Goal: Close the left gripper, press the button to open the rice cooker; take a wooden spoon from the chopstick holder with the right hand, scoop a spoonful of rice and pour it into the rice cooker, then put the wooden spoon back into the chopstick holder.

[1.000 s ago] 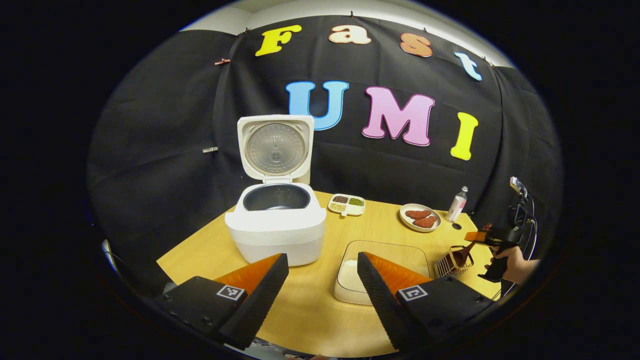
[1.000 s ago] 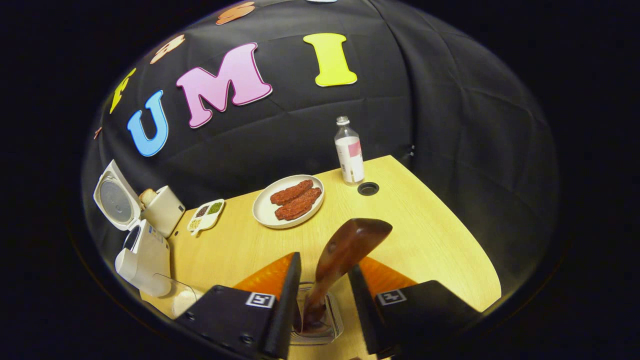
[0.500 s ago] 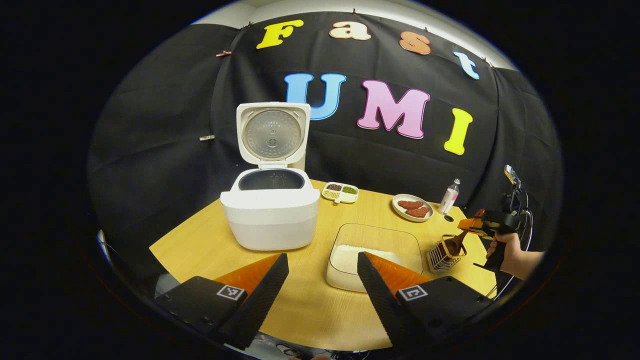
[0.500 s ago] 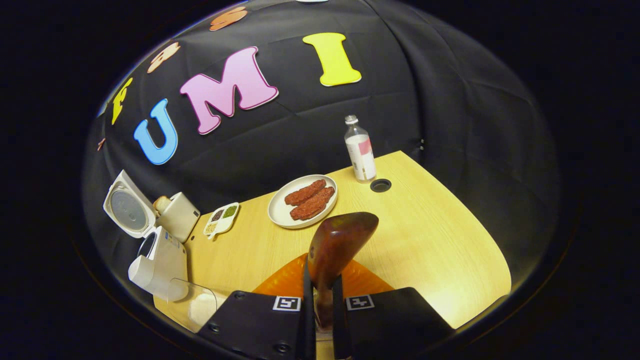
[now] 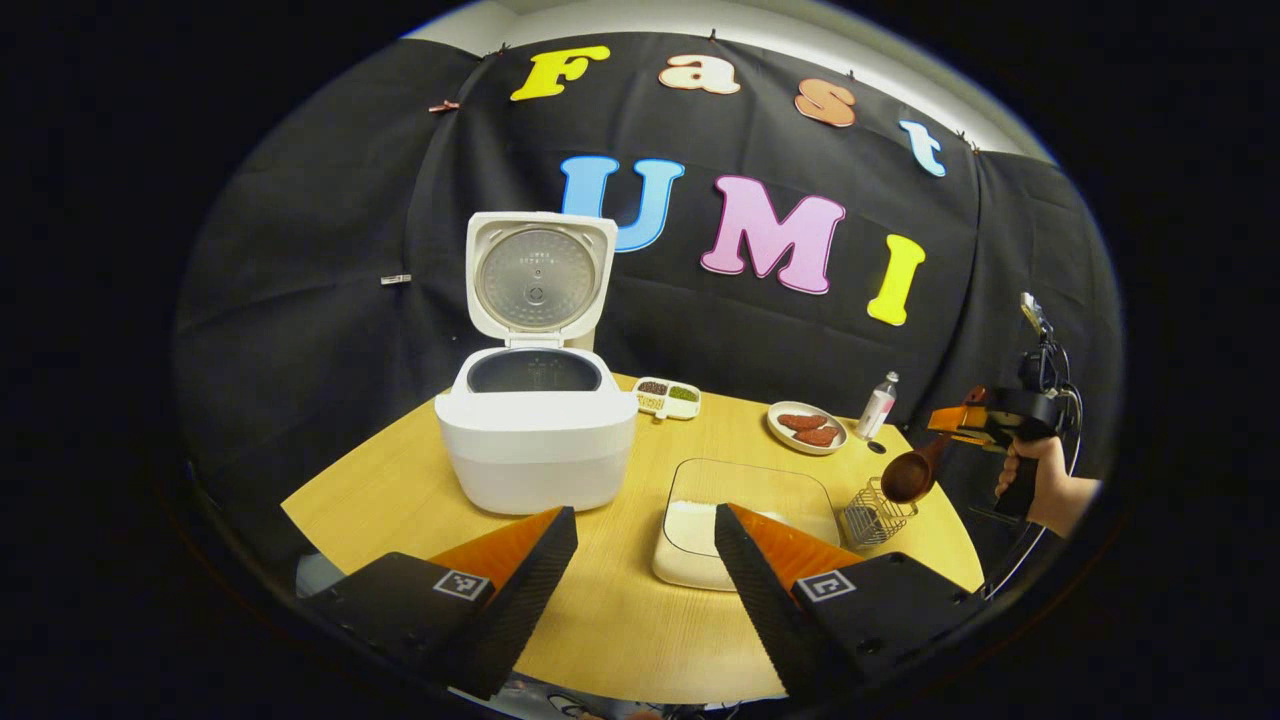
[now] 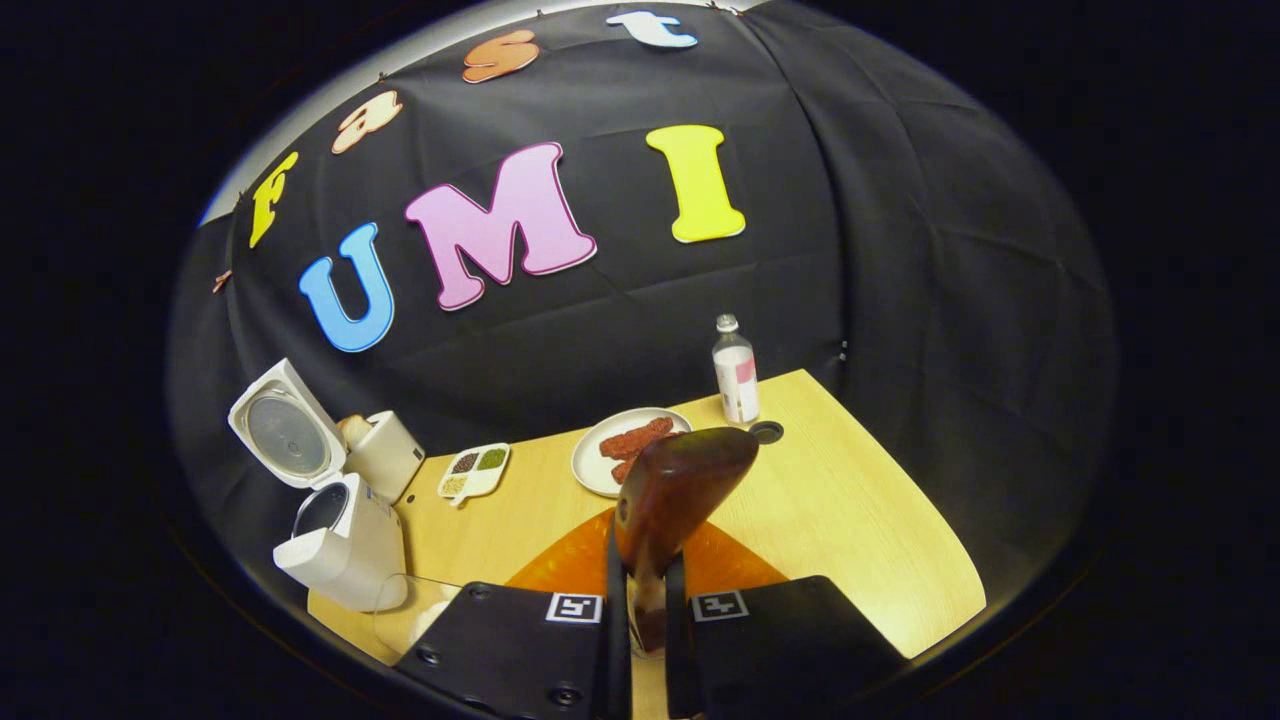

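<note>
The white rice cooker (image 5: 535,450) stands open on the wooden table, its lid (image 5: 540,278) upright and its dark pot bare. My left gripper (image 5: 645,560) hovers open before it, nothing between its fingers. To the right a clear container of rice (image 5: 745,510) sits beside the wire chopstick holder (image 5: 870,510). The wooden spoon (image 5: 908,478) hangs just above the holder, bowl down, held by my right gripper (image 5: 948,424). In the right gripper view my right gripper (image 6: 638,600) is shut on the handle of the spoon (image 6: 680,480), with the cooker (image 6: 340,535) far left.
A plate of red patties (image 5: 805,428), a small bottle (image 5: 878,405) and a divided dish of grains (image 5: 667,397) stand along the table's back. A hand (image 5: 1040,480) holds the right gripper past the table's right edge. A white appliance (image 6: 388,455) sits behind the cooker.
The right gripper has shut on the spoon's handle and lifted the spoon up out of the wire holder. The left gripper has drawn back from the cooker, still open.
</note>
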A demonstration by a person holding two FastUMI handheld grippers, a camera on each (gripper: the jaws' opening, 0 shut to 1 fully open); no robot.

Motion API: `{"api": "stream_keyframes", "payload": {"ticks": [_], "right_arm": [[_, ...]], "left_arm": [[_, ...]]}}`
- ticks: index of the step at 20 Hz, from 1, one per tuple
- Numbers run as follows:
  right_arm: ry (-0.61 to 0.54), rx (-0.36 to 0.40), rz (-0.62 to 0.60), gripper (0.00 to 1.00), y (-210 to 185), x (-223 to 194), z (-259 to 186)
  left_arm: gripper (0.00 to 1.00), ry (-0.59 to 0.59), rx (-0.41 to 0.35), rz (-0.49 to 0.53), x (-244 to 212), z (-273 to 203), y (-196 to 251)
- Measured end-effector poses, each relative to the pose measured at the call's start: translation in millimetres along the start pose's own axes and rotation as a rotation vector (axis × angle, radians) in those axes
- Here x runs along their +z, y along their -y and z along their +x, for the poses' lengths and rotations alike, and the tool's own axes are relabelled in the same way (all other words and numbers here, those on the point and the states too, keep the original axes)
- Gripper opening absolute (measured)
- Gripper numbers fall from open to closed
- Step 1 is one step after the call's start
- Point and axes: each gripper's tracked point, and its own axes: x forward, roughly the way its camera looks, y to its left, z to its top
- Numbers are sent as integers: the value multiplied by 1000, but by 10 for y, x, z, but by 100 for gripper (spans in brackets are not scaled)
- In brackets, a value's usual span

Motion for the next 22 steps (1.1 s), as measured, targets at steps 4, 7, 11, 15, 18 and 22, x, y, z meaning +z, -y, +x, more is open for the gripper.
{"api": "stream_keyframes", "payload": {"ticks": [4, 7, 11, 15, 18, 22], "right_arm": [[18, 16, -13, 18, -371, 72, -203], [10, 38, -3, 18, -698, -53, -303], [8, 76, -3, 18, -1145, -230, -348], [-16, 75, -35, 18, -1416, -566, -277], [-44, 57, -92, 18, -1514, -889, -146], [-49, 46, -133, 18, -1609, -1221, 64]], "left_arm": [[96, 7, -27, 1, 30, -25, -248], [95, 6, -37, -22, 55, -34, -472], [96, -5, -60, -34, 78, -4, -742], [96, -27, -104, -21, 84, 145, -903], [96, -42, -137, -15, 68, 254, -976], [96, -82, -156, -14, -77, 396, -1083]]}}
